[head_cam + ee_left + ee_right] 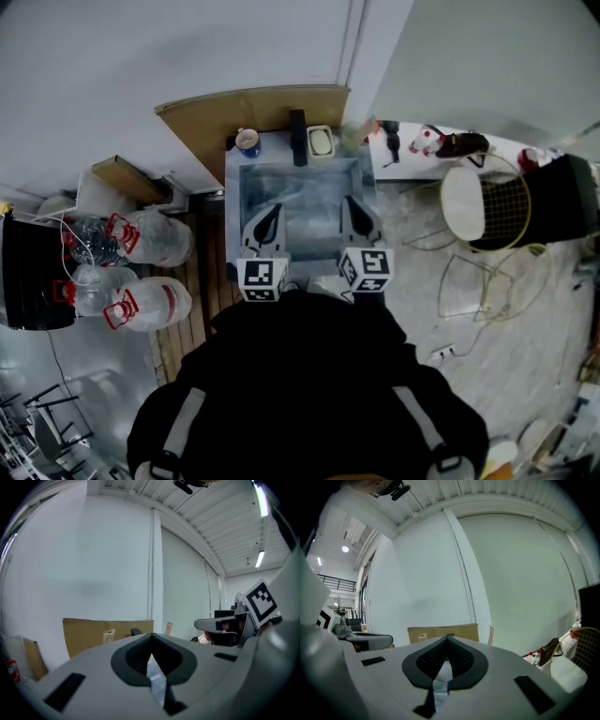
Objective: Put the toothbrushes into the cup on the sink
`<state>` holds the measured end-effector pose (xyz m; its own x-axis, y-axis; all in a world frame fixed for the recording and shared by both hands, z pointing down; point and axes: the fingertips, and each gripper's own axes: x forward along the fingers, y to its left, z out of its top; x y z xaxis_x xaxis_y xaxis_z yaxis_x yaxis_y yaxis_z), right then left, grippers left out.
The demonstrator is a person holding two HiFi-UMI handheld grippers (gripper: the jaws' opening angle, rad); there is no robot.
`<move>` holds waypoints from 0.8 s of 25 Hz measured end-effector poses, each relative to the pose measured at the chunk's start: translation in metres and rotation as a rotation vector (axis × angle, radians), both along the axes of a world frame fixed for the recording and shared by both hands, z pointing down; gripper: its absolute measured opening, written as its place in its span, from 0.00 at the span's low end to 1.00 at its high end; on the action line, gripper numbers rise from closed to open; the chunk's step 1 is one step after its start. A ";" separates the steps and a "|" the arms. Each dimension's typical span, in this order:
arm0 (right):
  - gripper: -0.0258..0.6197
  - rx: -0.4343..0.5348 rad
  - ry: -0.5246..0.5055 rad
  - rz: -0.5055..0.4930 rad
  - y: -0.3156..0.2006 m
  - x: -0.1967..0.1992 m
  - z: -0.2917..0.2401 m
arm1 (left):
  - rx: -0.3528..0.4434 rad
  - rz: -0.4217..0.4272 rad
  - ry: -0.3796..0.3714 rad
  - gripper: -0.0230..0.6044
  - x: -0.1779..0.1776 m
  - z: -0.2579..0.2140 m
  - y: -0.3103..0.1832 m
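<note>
The steel sink point(300, 167) lies straight ahead below me. On its back ledge stand a blue cup point(248, 142), a black faucet point(298, 137), a white dish point(321, 141) and a clear greenish cup point(352, 134). I cannot make out any toothbrush. My left gripper point(274, 208) hovers over the basin's left half, jaws together and holding nothing. My right gripper point(349, 201) hovers over the right half, also shut and holding nothing. Both gripper views look up at the white wall; the left gripper point(151, 639) and right gripper point(446, 639) show only their own closed jaws.
A cardboard sheet point(253, 117) leans on the wall behind the sink. Two big water jugs point(141, 302) and a black box point(33, 272) sit on the left. A white round seat point(464, 202) and a wire chair point(511, 211) stand at the right.
</note>
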<state>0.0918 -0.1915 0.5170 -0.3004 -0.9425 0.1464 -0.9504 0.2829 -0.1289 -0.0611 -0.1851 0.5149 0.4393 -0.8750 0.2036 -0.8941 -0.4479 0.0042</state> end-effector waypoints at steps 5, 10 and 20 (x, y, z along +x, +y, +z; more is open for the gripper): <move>0.04 0.005 0.000 -0.003 -0.001 -0.007 0.002 | 0.007 -0.001 0.001 0.04 -0.004 0.000 -0.001; 0.04 0.005 -0.001 -0.013 0.000 -0.010 -0.002 | 0.005 0.001 0.003 0.04 -0.005 0.001 -0.001; 0.04 -0.008 -0.009 0.002 -0.001 -0.007 0.002 | 0.007 0.010 0.002 0.04 -0.004 0.001 -0.002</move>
